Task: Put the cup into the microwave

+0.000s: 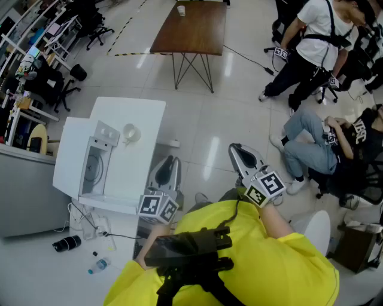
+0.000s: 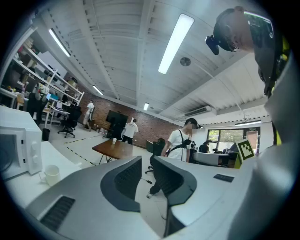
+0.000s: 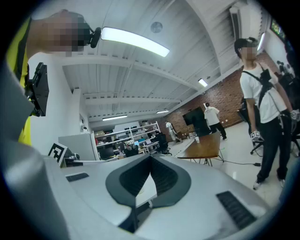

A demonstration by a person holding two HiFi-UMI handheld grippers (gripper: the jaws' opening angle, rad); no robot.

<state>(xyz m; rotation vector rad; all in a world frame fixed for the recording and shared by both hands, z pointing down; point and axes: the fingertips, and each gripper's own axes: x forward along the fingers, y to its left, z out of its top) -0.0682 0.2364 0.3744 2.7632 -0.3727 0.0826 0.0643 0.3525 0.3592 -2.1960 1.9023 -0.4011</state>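
Holding both grippers out about level ahead of a yellow shirt (image 1: 239,257), the person faces a white bench (image 1: 140,113) that carries the microwave (image 1: 84,158).

The left gripper (image 1: 170,160) is the one nearer the microwave, hanging off the bench's edge on the microwave's front side. In the left gripper view, the left gripper (image 2: 146,160) has its fingers (image 2: 123,180) drawn almost together. Only a thin slit shows between them, and nothing is in it. The right gripper (image 1: 235,147) is farther from the microwave, over open floor. In the right gripper view, the right gripper (image 3: 150,157) has its fingers (image 3: 168,180) meeting at the tips, closed on nothing.

The cup (image 1: 130,132) stands on the bench outside the microwave, in front of its control panel (image 1: 108,134), near it but not touching. It is upright, with its long axis vertical and its mouth facing up. In the left gripper view, the cup (image 2: 51,174) turns its handle toward the microwave (image 2: 16,152).

On the floor at the bench's near end, below the microwave in the head view, lie a black cylinder (image 1: 66,242) and a small bottle (image 1: 99,265).

Well beyond the microwave stands a brown table (image 1: 191,30) with a paper cup (image 1: 181,9) on its far end. Farther off to that table's right, a standing person (image 1: 314,36) is in a white shirt, and another person (image 1: 335,143) sits low on the floor.
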